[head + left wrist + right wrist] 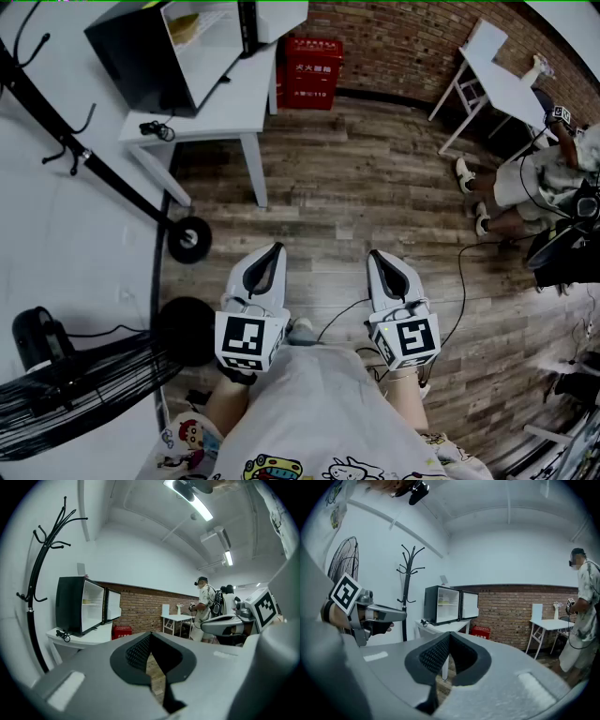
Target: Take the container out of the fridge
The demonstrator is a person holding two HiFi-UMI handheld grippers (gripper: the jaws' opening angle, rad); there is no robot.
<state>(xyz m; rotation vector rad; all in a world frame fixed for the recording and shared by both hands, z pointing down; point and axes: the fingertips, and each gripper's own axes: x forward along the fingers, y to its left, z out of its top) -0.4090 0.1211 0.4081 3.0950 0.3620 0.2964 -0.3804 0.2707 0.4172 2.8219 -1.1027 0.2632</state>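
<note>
The left tongs (pixel 266 270) and right tongs (pixel 387 272) are both pressed shut with nothing between them; so the step in hand looks like the approach, with the reach not yet begun. To do it well, one pair should be spread wide before it enters the fridge (pixel 141 52), not once inside; the door (pixel 249 22) already stands open, so neither pair needs to pull it. The container (pixel 185 26), a small pale-yellow thing, sits on the upper shelf at the far left of the scene, well apart from both tongs; I would go in level with that shelf, close on its sides and draw it straight out, clear of the door's edge. The fridge stands on a white counter (pixel 230 108); walking nearer first looks wiser than a long stretch.

Both hands are held near the body, side by side and apart, the tongs aimed forward and dipped slightly toward the wooden floor (pixel 356 187).
</note>
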